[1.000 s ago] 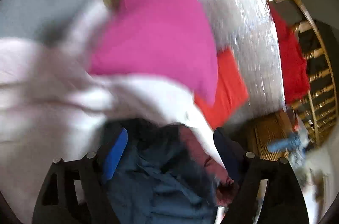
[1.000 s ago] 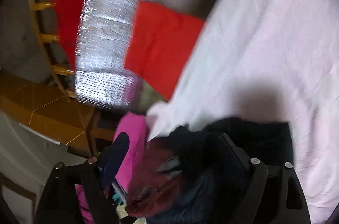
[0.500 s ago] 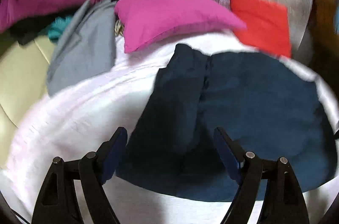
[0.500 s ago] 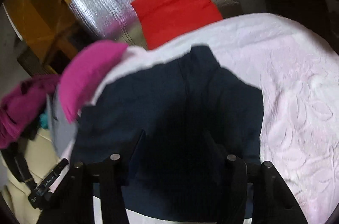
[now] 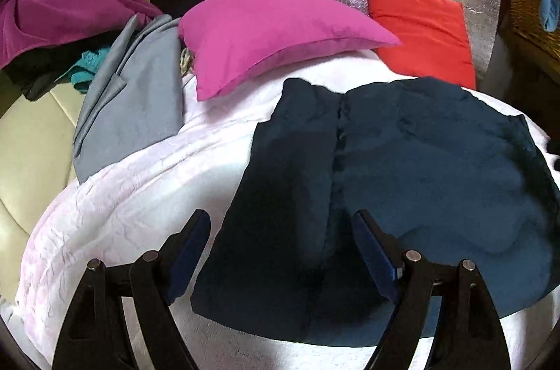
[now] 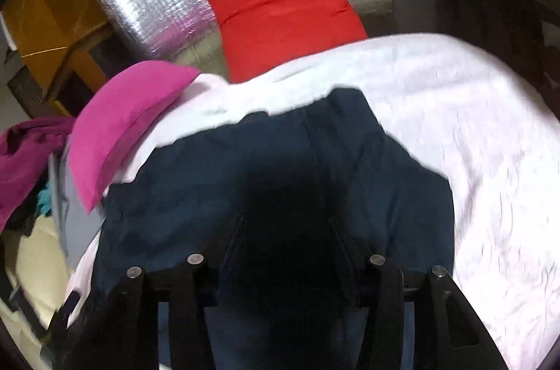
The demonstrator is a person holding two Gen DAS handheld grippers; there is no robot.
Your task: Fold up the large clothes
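navy garment [image 5: 402, 181] lay flat on the white bedcover [image 5: 140, 195]; left gripper [image 5: 280, 251] stood spread above it, right gripper [image 6: 287, 237] was closing over it, grip unclear.

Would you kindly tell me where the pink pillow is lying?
In the left wrist view the pink pillow lies at the white blanket's far edge, between the grey garment and red cushion.
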